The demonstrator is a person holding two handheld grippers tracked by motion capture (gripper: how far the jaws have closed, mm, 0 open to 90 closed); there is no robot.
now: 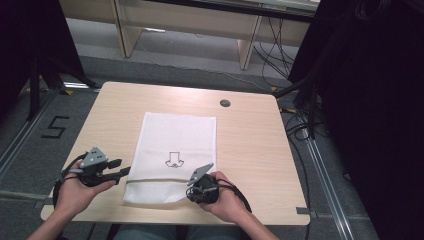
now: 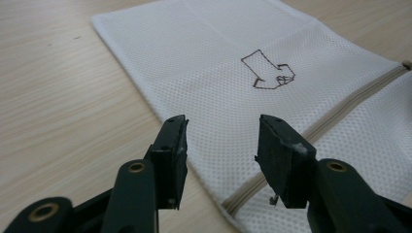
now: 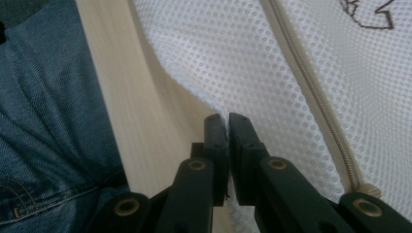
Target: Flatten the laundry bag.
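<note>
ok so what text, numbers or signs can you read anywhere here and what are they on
"5": dark numeral on the floor left of the table.
Arrow outline, no letters: drawn in dark line on the white mesh bag, pointing at the bag's zip; a small mark sits at its tip, too small to read.
No other text shows.

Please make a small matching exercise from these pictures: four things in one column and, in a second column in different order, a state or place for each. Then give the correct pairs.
Things:
1. left gripper
2. right gripper
3. white mesh bag
4. zipper

States or places:
a. lies flat in the middle of the table
b. jaws shut, pinching the bag's near edge
c. runs across the bag near its near end
d. jaws open, just beside the bag's edge, nothing gripped

Right pairs: 1-d, 2-b, 3-a, 4-c
</note>
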